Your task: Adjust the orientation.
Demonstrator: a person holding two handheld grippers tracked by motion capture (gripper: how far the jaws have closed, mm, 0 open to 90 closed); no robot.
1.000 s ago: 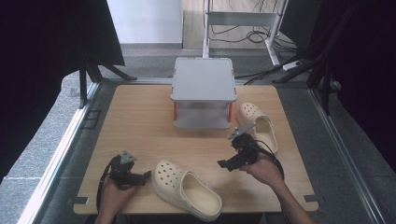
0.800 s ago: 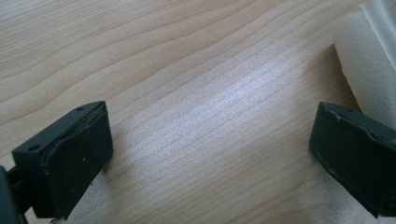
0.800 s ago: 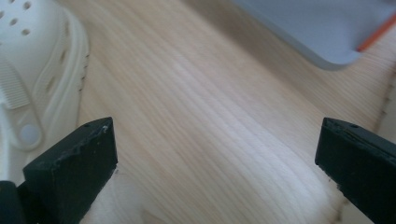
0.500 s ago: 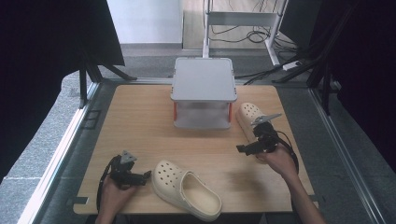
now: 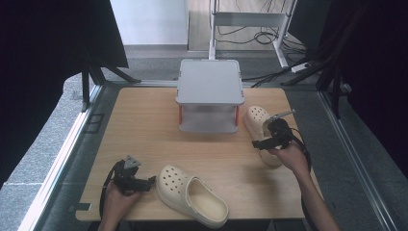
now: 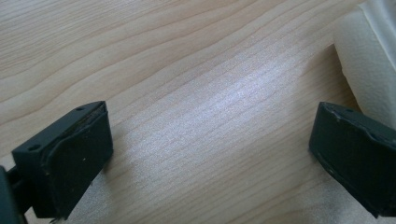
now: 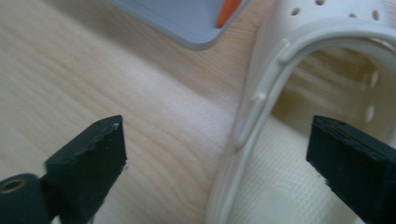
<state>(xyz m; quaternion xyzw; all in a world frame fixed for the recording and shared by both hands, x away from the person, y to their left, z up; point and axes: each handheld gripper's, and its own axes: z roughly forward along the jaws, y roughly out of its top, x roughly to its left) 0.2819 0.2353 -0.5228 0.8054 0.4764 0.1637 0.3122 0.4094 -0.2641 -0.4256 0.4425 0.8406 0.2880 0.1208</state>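
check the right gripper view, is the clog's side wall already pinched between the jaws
No, the right gripper stands open astride the clog's side wall, with gaps between both pads and the wall.

Two cream clogs lie on one wooden desk (image 5: 144, 120): one clog (image 5: 192, 195) near the front edge, left of centre, and the other clog (image 5: 257, 125) far to the right. One grey two-level rack (image 5: 209, 96) stands at the far middle, with two orange posts showing at its front. Two tongs are present: the left tongs (image 5: 153, 182) and the right tongs (image 5: 255, 143), each in one hand.
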